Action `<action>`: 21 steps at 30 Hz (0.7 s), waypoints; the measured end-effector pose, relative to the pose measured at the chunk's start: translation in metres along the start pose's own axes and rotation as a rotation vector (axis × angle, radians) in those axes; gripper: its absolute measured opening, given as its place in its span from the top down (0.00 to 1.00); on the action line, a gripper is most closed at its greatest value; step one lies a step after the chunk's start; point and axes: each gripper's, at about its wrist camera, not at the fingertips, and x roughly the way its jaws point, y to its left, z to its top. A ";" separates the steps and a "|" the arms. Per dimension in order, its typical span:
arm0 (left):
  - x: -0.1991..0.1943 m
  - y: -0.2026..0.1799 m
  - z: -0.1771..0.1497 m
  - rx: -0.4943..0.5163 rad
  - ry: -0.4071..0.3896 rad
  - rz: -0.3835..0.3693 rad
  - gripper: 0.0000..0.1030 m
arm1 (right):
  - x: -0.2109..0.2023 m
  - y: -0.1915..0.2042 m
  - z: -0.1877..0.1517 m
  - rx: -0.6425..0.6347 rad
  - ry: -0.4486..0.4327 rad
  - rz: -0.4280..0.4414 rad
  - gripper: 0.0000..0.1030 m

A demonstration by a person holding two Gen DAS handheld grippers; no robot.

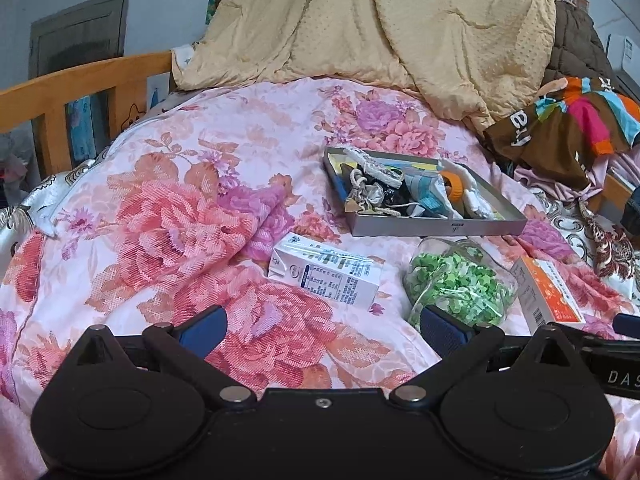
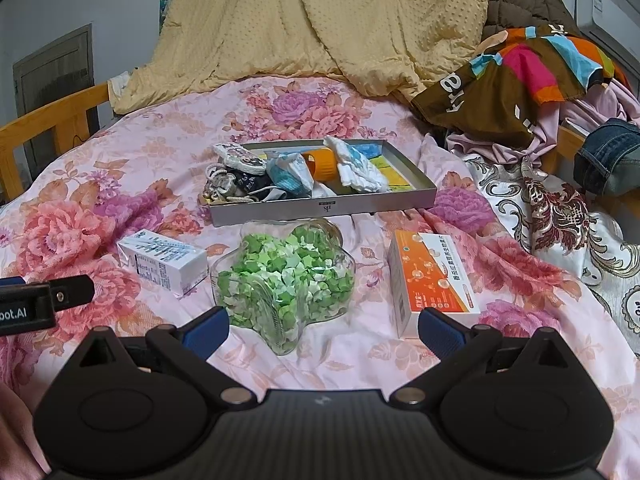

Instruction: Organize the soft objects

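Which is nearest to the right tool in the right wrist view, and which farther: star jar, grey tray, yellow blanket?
1. Star jar: just ahead, between the fingers of the right tool.
2. Grey tray: behind the jar, mid-bed.
3. Yellow blanket: at the far end.

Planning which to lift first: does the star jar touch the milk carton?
Apart. The right wrist view shows a strip of floral bedspread between the star jar and the milk carton.

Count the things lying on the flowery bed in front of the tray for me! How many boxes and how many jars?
Boxes: 2, the white milk carton and the orange-and-white box.
Jars: 1, the star-shaped glass jar of green paper stars.
Total: 3, all lying in front of the grey tray.
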 end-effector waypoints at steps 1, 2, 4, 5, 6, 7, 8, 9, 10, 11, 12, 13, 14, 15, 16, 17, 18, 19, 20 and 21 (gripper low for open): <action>0.000 0.000 0.000 0.005 0.001 0.003 0.01 | 0.001 0.000 0.000 0.001 0.001 -0.001 0.00; 0.000 -0.001 0.000 0.010 0.000 0.006 0.01 | 0.001 -0.001 0.000 0.002 0.001 -0.001 0.00; -0.001 -0.002 0.000 0.018 -0.001 0.008 0.01 | 0.001 -0.001 -0.001 0.002 0.002 -0.001 0.00; -0.001 -0.002 0.000 0.021 -0.001 0.009 0.01 | 0.001 -0.001 0.000 0.002 0.002 -0.001 0.00; -0.001 -0.003 0.000 0.023 -0.002 0.011 0.01 | 0.001 -0.001 -0.001 0.002 0.003 -0.001 0.00; -0.001 -0.003 0.000 0.024 -0.001 0.013 0.01 | 0.001 -0.001 0.000 0.002 0.002 -0.001 0.00; -0.001 -0.003 0.000 0.025 -0.001 0.014 0.01 | 0.001 -0.001 0.000 0.002 0.002 -0.001 0.00; -0.001 -0.003 0.000 0.027 -0.001 0.014 0.01 | 0.001 -0.001 0.000 0.002 0.002 -0.001 0.00; -0.001 -0.003 0.000 0.029 -0.001 0.014 0.01 | 0.001 -0.001 0.000 0.002 0.002 0.000 0.00; -0.001 -0.003 -0.001 0.032 -0.002 0.014 0.01 | 0.001 -0.001 0.000 0.002 0.002 -0.001 0.00; -0.001 -0.004 -0.001 0.036 -0.002 0.013 0.01 | 0.001 -0.001 0.000 0.002 0.002 -0.001 0.00; -0.001 -0.004 0.000 0.041 -0.004 0.013 0.01 | 0.001 -0.001 0.000 0.002 0.002 -0.001 0.00; -0.002 -0.004 -0.001 0.045 -0.005 0.014 0.01 | 0.001 -0.001 0.000 0.002 0.002 0.000 0.00; -0.002 -0.005 -0.001 0.048 -0.006 0.014 0.01 | 0.001 -0.001 0.000 0.002 0.002 -0.001 0.00; -0.002 -0.005 -0.001 0.051 -0.006 0.013 0.01 | 0.001 -0.001 0.000 0.002 0.002 -0.001 0.00; -0.002 -0.005 -0.001 0.052 -0.005 0.013 0.01 | 0.001 -0.001 0.000 0.002 0.003 -0.001 0.00; -0.002 -0.005 -0.001 0.052 -0.005 0.014 0.01 | 0.001 -0.001 0.000 0.002 0.003 -0.001 0.00; -0.002 -0.005 -0.001 0.052 -0.004 0.015 0.01 | 0.001 -0.001 0.000 0.002 0.003 -0.001 0.00; -0.002 -0.006 -0.001 0.052 -0.004 0.015 0.01 | 0.001 -0.001 0.000 0.002 0.004 -0.001 0.00; -0.002 -0.006 -0.001 0.053 -0.003 0.015 0.01 | 0.001 -0.001 0.000 0.002 0.004 -0.001 0.00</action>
